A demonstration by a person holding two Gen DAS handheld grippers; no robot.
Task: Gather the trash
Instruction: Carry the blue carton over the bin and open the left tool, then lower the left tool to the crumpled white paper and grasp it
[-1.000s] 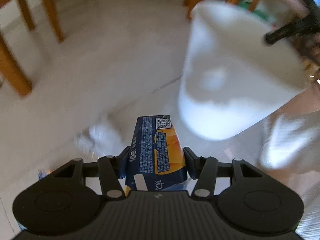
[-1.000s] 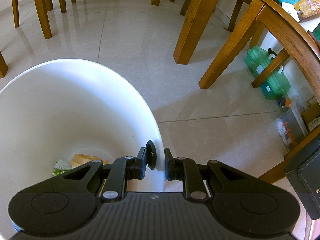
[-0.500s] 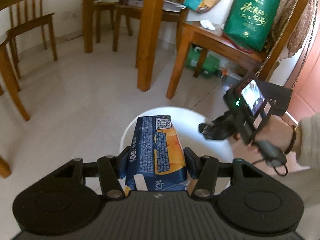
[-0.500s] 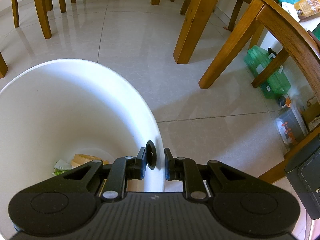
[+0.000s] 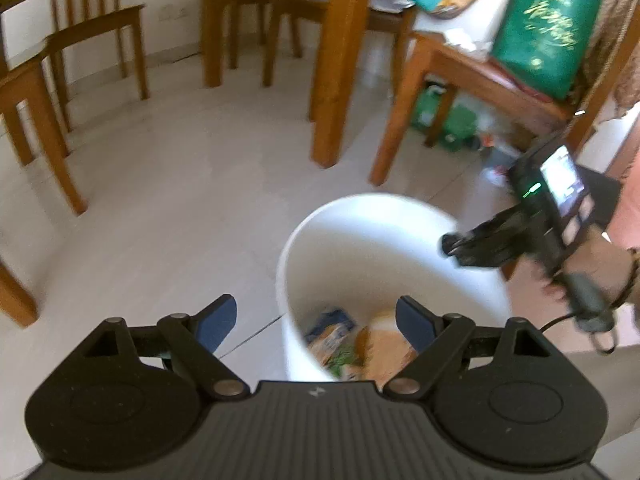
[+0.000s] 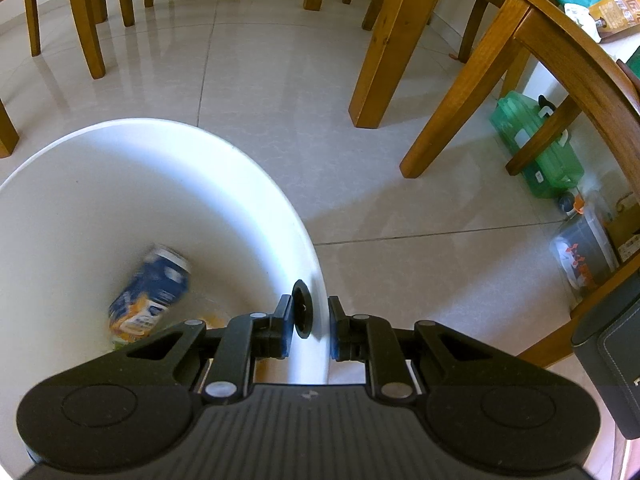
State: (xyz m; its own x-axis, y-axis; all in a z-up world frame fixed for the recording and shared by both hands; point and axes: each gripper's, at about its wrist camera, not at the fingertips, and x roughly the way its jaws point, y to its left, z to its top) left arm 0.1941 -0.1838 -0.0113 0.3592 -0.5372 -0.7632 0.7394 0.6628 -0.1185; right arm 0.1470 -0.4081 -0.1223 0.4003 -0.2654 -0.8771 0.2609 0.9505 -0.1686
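Observation:
A white bin (image 5: 384,240) stands on the tiled floor. My left gripper (image 5: 316,322) hangs open above its near rim with nothing between its blue-padded fingers. A blue and orange carton (image 6: 150,294) lies blurred inside the bin (image 6: 160,184), over other trash at the bottom; in the left wrist view the carton (image 5: 332,332) shows beside orange trash. My right gripper (image 6: 310,322) is shut on the bin's rim, one finger inside the wall and one outside. The same right gripper (image 5: 452,246), held by a hand (image 5: 588,268), shows at the bin's right edge.
Wooden table legs (image 6: 384,48) and chair legs (image 6: 84,16) ring the bin. A green plastic container (image 6: 536,148) and a clear box (image 6: 584,256) sit under a chair at the right. A green bag (image 5: 548,24) rests on a chair seat. A dark case (image 6: 612,364) is close right.
My left gripper has opened and let go of the blue and orange carton, which has dropped into the bin. The right gripper has kept its hold on the rim.

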